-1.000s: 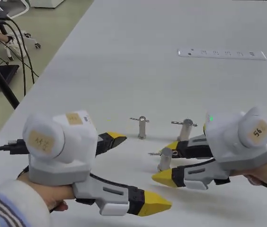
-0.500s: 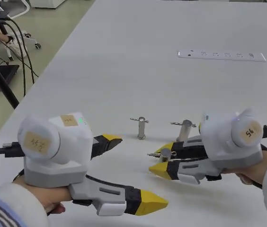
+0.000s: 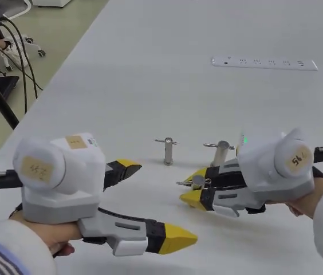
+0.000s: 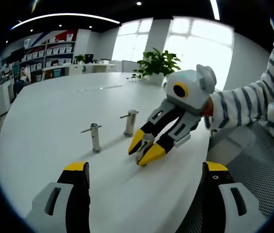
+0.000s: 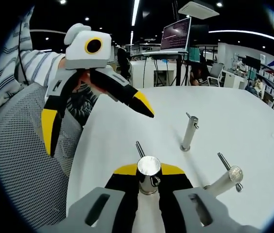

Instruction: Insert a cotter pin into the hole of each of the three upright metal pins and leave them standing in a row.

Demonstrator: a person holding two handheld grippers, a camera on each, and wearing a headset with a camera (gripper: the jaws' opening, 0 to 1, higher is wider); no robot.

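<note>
Metal pins stand toward the near edge of the tabletop, each with a cotter pin through its hole. My right gripper has its fingers clamped on the nearest pin. The left gripper hovers beside it, fingers apart and holding nothing. The nearest pin sits out of line with the middle pin and the outer pin. I judge two risks. Sliding it into the row, my fingers could clip the middle pin and topple it. A crooked release could tip mine over.
</note>
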